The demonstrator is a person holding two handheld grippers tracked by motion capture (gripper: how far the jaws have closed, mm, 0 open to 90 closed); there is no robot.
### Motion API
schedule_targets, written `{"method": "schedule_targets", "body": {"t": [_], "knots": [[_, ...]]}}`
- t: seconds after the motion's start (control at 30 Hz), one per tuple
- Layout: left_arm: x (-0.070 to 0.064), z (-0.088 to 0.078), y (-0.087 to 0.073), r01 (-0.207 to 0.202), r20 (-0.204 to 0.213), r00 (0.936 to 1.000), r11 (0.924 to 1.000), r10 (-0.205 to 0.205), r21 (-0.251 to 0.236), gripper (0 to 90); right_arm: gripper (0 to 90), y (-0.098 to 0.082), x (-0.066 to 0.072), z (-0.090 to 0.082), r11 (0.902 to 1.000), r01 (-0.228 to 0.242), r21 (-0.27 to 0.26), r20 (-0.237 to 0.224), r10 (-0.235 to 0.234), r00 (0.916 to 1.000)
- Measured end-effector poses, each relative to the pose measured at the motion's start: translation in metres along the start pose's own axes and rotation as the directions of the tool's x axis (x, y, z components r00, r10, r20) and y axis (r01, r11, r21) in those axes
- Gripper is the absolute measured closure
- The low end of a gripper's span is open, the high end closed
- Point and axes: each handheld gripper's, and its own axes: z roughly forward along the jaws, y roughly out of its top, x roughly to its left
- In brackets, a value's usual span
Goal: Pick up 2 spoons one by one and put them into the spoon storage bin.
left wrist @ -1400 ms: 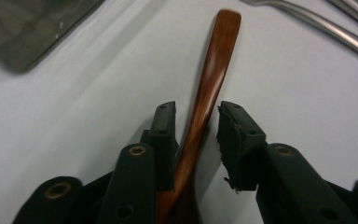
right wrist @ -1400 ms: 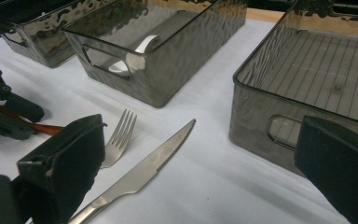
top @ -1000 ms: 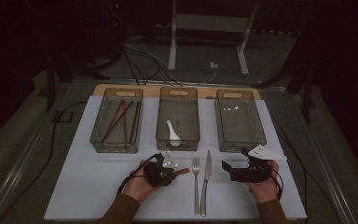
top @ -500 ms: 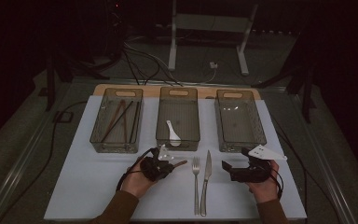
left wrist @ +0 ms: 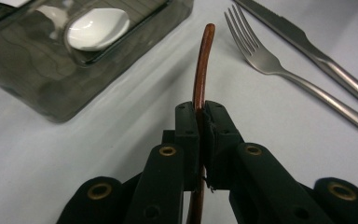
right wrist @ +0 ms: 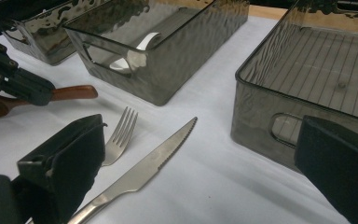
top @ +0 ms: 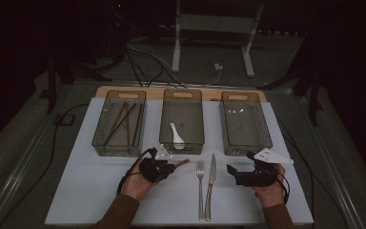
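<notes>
Two grippers were at work at the near edge of the white table [top: 90,191], and the action was on the left. The left gripper [top: 167,167] had just finished closing, its jaws clamped tight on a brown wooden spoon handle [left wrist: 200,70], pads pressing it from both sides. The handle ran straight out ahead of the jaws, its rounded end a little past the tips, and in the high view the wooden piece [top: 180,163] poked out from the gripper's tip toward the fork. Beyond the left gripper, up and to its left, sat the tray with chopsticks [top: 119,121]; just ahead of it stood the middle tray [top: 183,102] with a white ceramic spoon [top: 176,136] inside. Over to the gripper's right, the fork [top: 200,176] and knife [top: 210,179] lay side by side, close together but apart from the held handle. Farther right, the right gripper [top: 233,171] rested in the person's hand with its jaws spread wide and nothing between them, the knife blade [right wrist: 144,163] lying on the table between them, the empty third tray [top: 245,121] just ahead of it.
</notes>
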Motion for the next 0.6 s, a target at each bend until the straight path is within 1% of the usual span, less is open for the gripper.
{"method": "schedule_targets", "body": {"t": [0.07, 0.3, 0.33, 0.47, 0.6], "knots": [[0.002, -0.001, 0.0, 0.013, -0.002, 0.9999, 0.9998, -0.013, -0.014, 86.8, 2.1, 0.0, 0.0, 0.0, 1.0, -0.002, 0.001, 0.0, 0.002, 1.0], [0.007, -0.008, 0.0, 0.037, -0.02, 0.999, 0.9973, -0.039, -0.063, 86.8, 2.2, 0.0, 0.001, 0.001, 1.0, 0.004, 0.005, -0.004, -0.004, 1.0], [0.007, -0.009, 0.0, 0.038, -0.028, 0.9988, 0.9967, -0.04, -0.072, 86.8, 2.2, 0.0, 0.001, 0.001, 1.0, 0.003, 0.005, -0.004, -0.003, 1.0], [0.01, -0.016, 0.002, 0.055, -0.034, 0.9977, 0.9923, -0.059, -0.111, 86.8, 2.1, 0.0, 0.002, 0.002, 1.0, 0.003, 0.006, -0.004, -0.003, 1.0], [0.013, -0.023, 0.008, 0.065, -0.048, 0.9962, 0.9873, -0.073, -0.145, 86.8, 2.2, 0.0, 0.001, 0.002, 1.0, 0.002, 0.005, -0.003, -0.002, 1.0]]}}
